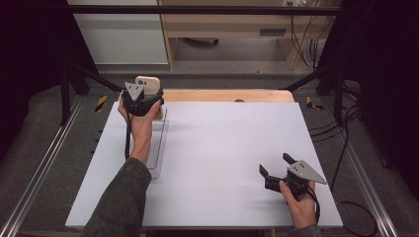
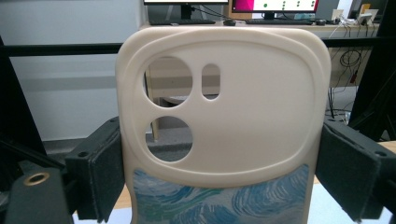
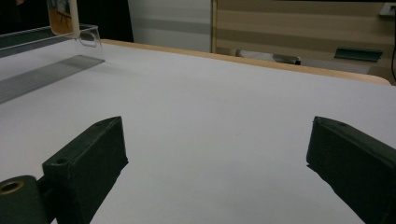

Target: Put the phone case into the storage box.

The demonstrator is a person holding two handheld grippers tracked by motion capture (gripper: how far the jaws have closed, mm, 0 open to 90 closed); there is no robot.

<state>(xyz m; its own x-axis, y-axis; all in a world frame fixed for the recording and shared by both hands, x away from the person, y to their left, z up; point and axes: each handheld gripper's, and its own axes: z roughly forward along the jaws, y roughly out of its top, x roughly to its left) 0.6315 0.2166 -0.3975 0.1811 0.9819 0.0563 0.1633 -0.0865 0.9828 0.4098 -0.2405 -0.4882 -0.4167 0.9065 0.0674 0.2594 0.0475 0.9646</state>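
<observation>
A cream phone case (image 2: 243, 102) with camera cut-outs and a blue-green swirl print stands upright between my left gripper's (image 2: 222, 158) jaws, which press on its two sides. From above, the phone case (image 1: 148, 84) rises over the left gripper (image 1: 144, 101) at the table's far left, above the far end of a clear plastic tray (image 1: 159, 143). My right gripper (image 1: 275, 165) rests low at the near right, open with nothing between its jaws. Seen from the right gripper (image 3: 215, 140), the phone case (image 3: 60, 16) and the tray (image 3: 46, 70) lie far off at the upper left.
The white tabletop (image 1: 222, 148) has a wooden edge (image 1: 227, 95) at the back. Black frame bars and cables run along both sides. A desk with monitors (image 2: 275, 5) stands beyond the table.
</observation>
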